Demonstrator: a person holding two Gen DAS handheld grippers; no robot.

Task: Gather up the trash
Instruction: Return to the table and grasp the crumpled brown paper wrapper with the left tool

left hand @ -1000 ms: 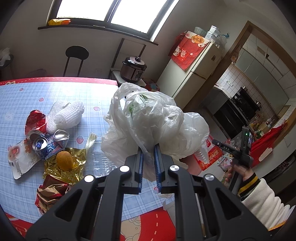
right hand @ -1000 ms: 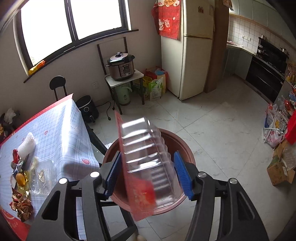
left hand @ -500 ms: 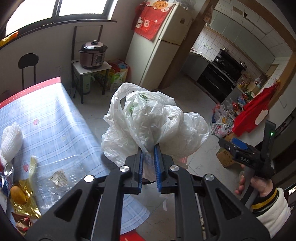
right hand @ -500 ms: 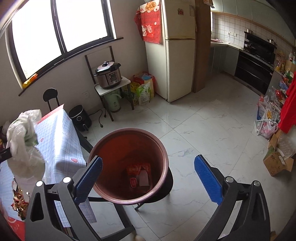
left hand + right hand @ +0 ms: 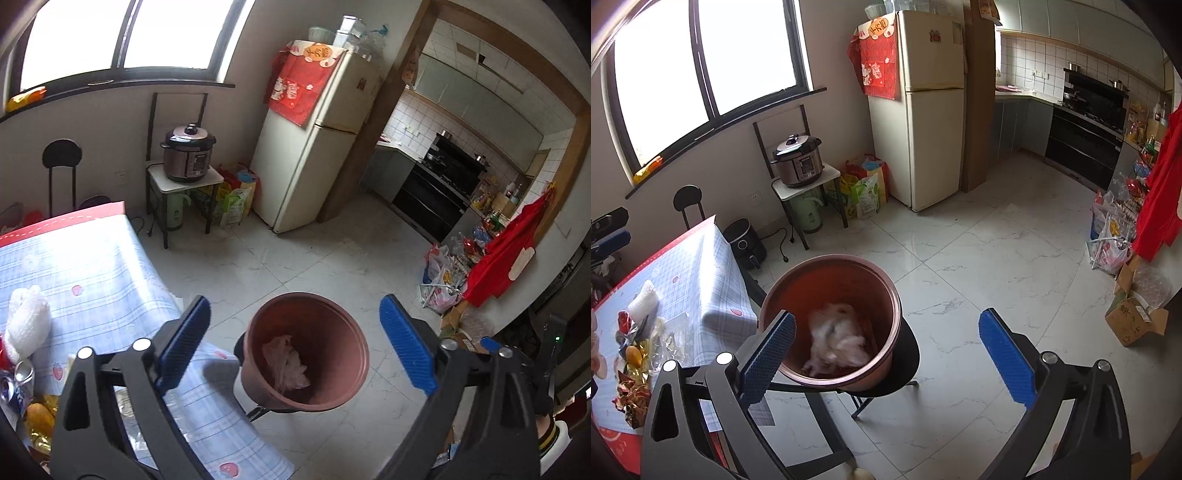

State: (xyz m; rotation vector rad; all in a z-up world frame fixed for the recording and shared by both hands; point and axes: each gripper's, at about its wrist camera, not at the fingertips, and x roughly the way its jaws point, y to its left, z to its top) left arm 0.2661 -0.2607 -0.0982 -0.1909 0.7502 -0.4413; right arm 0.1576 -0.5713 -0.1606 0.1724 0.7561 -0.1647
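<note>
A brown round trash bin (image 5: 354, 332) stands on a black stool beside the table; it also shows in the right wrist view (image 5: 879, 284). A white plastic bag (image 5: 286, 362) lies inside it, blurred in the right wrist view (image 5: 834, 339). My left gripper (image 5: 295, 343) is open and empty above the bin. My right gripper (image 5: 886, 354) is open and empty, above the bin's near side. More trash lies on the table: a white foam net (image 5: 27, 325), crushed cans (image 5: 14, 384), gold wrappers (image 5: 635, 354).
The table with a blue checked cloth (image 5: 92, 266) is at the left. A fridge (image 5: 923, 110), a pressure cooker on a small stand (image 5: 799, 162), a black chair (image 5: 61, 162) and bags on the floor at the right (image 5: 1108, 247) surround the tiled floor.
My left gripper opened and let the white plastic bag fall into the bin. My right gripper let go of the clear plastic tray earlier and stays open over the bin.
</note>
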